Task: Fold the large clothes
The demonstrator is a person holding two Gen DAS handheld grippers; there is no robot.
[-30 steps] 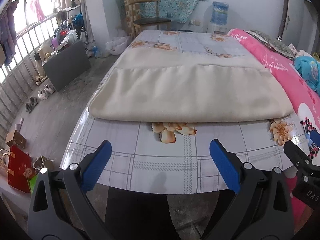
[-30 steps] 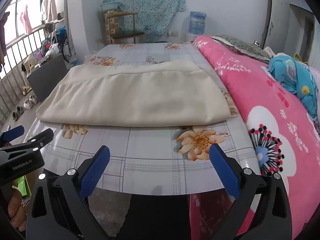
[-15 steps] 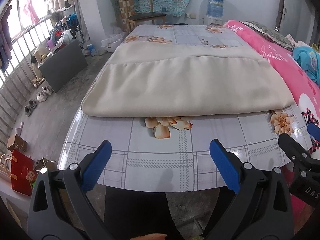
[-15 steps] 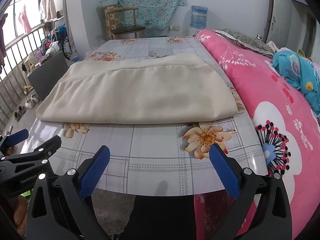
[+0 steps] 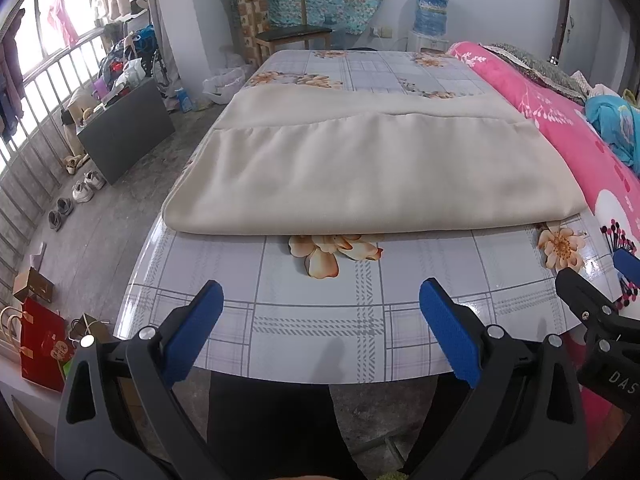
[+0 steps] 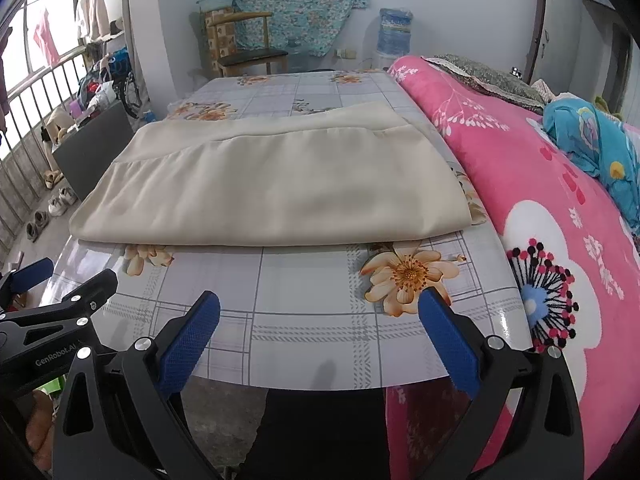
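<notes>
A large beige cloth (image 5: 368,172) lies folded flat on the table (image 5: 320,320), its near folded edge facing me; it also shows in the right wrist view (image 6: 272,192). My left gripper (image 5: 320,304) is open and empty, hovering over the table's near edge, short of the cloth. My right gripper (image 6: 320,316) is open and empty over the near edge too, to the right of the left one. The right gripper shows at the right edge of the left wrist view (image 5: 600,312); the left gripper shows at the left edge of the right wrist view (image 6: 60,304).
The table has a glossy floral plaid cover. A bed with a pink blanket (image 6: 560,208) runs along its right side, with a blue garment (image 6: 596,140) on it. A wooden chair (image 5: 288,36) stands beyond the far end. A dark box (image 5: 124,132), shoes and bags lie on the floor at left.
Both grippers have stayed open and empty; the views have shifted slightly, with the cloth unmoved on the table.
</notes>
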